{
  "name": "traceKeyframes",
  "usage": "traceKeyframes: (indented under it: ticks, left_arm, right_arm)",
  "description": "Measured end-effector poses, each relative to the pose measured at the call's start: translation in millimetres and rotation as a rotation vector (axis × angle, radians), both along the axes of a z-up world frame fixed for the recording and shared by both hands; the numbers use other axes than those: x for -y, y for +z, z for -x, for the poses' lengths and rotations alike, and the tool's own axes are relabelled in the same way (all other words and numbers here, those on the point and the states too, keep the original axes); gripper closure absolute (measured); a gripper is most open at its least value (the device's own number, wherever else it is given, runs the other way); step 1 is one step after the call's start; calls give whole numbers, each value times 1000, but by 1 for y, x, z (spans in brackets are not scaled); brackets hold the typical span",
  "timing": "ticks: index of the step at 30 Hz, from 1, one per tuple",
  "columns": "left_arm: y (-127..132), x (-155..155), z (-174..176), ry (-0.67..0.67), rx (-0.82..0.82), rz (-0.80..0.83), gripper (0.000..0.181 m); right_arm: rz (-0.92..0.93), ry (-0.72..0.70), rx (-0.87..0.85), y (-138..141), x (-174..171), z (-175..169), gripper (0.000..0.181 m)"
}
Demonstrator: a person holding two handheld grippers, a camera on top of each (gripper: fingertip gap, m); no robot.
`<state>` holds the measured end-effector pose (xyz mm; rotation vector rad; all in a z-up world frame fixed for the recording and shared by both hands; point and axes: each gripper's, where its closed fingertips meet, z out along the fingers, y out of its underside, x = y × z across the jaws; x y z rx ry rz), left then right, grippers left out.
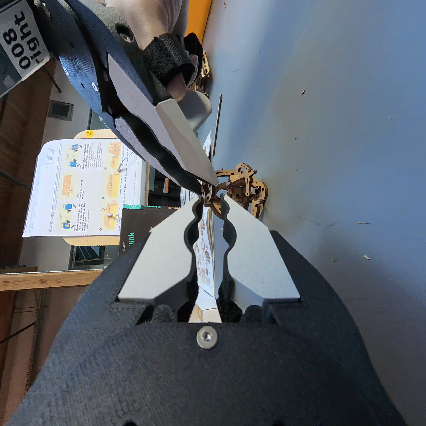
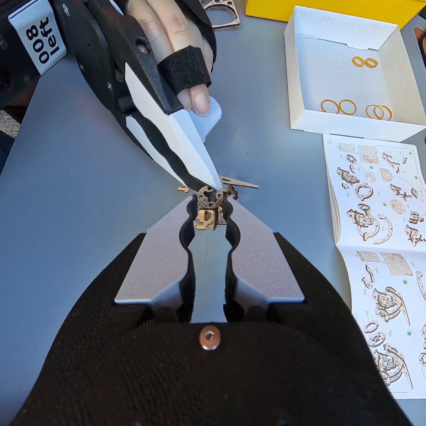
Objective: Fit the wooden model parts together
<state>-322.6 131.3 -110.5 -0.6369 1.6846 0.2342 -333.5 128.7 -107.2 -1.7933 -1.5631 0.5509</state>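
We see a small laser-cut plywood model (image 2: 208, 216), a boxy body ringed by curved, hole-studded wooden arcs, standing on the grey-blue tabletop (image 2: 69, 207). In the right wrist view it sits between the tips of the right hand-held gripper (image 2: 210, 202), whose grey fingers with black wavy pads stand partly apart around the model's round slotted wooden wheel (image 2: 211, 199); we cannot tell whether they press on it or merely flank it.

The left hand-held gripper (image 2: 207, 184) comes in from the upper left of that view, its fingers drawn together to a narrow point that touches the top of the same wheel. A hand (image 2: 177, 34) with a black strap over one finger holds it.

In the left wrist view the left hand-held gripper (image 1: 211, 198) shows a narrow gap between its tips, right at the wheel (image 1: 208, 192), with the model (image 1: 239, 191) just beyond and the right hand-held gripper (image 1: 211, 182) meeting it from above. Whether the left one pinches the wheel we cannot tell.

An open instruction booklet (image 2: 378, 230) lies to the right of the model, and beyond it a white cardboard tray (image 2: 299, 119) holds several yellow rubber rings (image 2: 338, 107). A thin pointed wooden strip (image 2: 239, 183) lies just behind the model
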Motion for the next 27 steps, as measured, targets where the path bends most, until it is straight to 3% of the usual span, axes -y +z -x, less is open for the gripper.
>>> traceKeyframes:
  ticks: [27]
  left_arm:
    - [0,0,-1,-5,-1,-58,174]
  right_arm:
    - [-23,10,4,-4,0,-1,162]
